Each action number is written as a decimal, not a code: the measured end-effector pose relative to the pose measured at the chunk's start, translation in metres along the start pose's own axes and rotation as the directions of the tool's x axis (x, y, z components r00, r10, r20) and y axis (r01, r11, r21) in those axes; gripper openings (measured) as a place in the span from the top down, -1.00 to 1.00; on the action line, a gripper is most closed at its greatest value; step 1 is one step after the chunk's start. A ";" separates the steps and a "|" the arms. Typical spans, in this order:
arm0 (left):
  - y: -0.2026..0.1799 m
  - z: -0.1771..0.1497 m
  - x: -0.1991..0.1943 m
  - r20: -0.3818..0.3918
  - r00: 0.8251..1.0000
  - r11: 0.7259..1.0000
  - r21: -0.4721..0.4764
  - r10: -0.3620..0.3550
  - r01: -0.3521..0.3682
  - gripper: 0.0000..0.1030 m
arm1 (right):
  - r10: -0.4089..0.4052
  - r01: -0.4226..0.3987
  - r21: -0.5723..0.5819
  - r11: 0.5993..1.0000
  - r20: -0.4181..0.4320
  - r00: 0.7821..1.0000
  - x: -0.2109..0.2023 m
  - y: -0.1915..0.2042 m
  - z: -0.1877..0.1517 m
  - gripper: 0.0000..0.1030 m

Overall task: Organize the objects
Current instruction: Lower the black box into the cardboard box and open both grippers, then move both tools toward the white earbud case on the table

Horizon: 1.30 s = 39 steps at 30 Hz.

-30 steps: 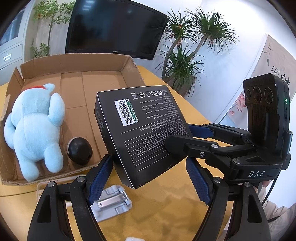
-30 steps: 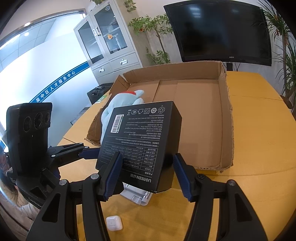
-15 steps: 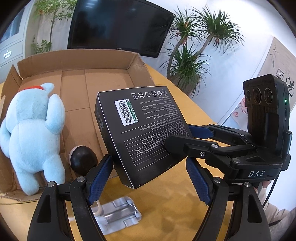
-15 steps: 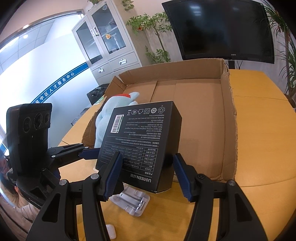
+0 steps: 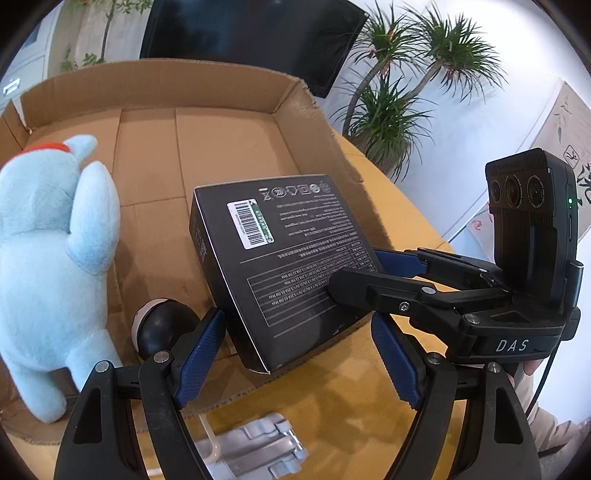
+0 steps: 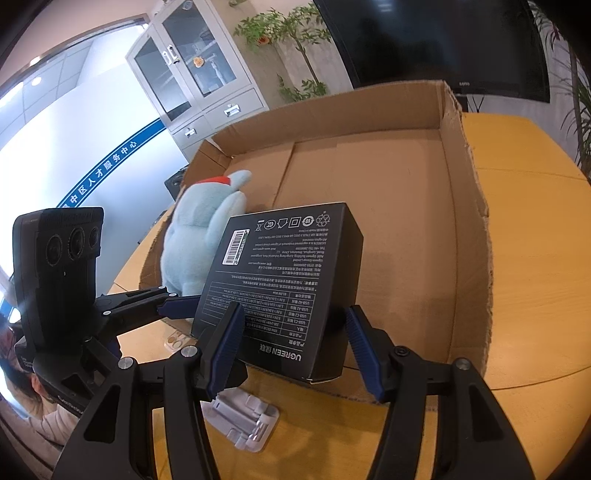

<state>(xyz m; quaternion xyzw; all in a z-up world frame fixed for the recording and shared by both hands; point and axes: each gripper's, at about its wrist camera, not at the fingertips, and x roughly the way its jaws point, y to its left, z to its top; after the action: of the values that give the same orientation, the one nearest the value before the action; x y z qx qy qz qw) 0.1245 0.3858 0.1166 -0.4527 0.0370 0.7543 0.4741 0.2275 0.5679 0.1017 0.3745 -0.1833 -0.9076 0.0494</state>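
Note:
A black UGREEN box (image 5: pixel 280 266) is held tilted in the air over the front edge of the open cardboard box (image 5: pixel 207 85). My right gripper (image 6: pixel 295 343) is shut on the black box (image 6: pixel 280 280) from both sides. My left gripper (image 5: pixel 299 354) has its jaws apart around the black box's near corner; the left pad (image 5: pixel 201 354) touches it, the right pad (image 5: pixel 395 362) stands clear. Inside the cardboard box (image 6: pixel 469 184) lie a light blue plush toy (image 5: pixel 44 266) and a black ball-shaped object (image 5: pixel 162 328). The plush toy also shows in the right wrist view (image 6: pixel 199 236).
A grey metal stand (image 5: pixel 255 450) lies on the yellow table (image 5: pixel 351 417) in front of the cardboard box; it also shows in the right wrist view (image 6: pixel 243 417). A dark monitor (image 5: pixel 251 33) and potted plants (image 5: pixel 391 110) stand behind the table.
Both grippers have carried the black box forward, from above the table to over the cardboard box's front edge. The plush toy and ball look closer.

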 end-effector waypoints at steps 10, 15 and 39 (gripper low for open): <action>0.008 -0.005 0.041 -0.082 0.997 1.000 -0.009 0.013 -0.014 -0.56 | -0.037 0.041 0.047 0.998 -0.081 0.996 0.034 -0.022 -0.009 -0.08; 0.006 -0.008 0.025 -0.053 0.996 0.998 0.003 0.068 -0.068 -0.57 | -0.086 0.089 0.061 0.994 -0.056 0.995 0.029 -0.023 -0.009 -0.09; -0.002 -0.250 -0.118 -0.004 0.995 0.989 -0.106 0.104 -0.104 -1.00 | -0.029 0.004 -0.194 0.981 -0.126 0.992 -0.053 0.096 -0.179 -0.98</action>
<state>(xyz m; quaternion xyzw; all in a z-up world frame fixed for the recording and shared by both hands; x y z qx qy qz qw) 0.3048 0.1848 0.0552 -0.4741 0.0203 0.7791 0.4096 0.3854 0.4375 0.0552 0.4269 -0.0878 -0.8955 0.0897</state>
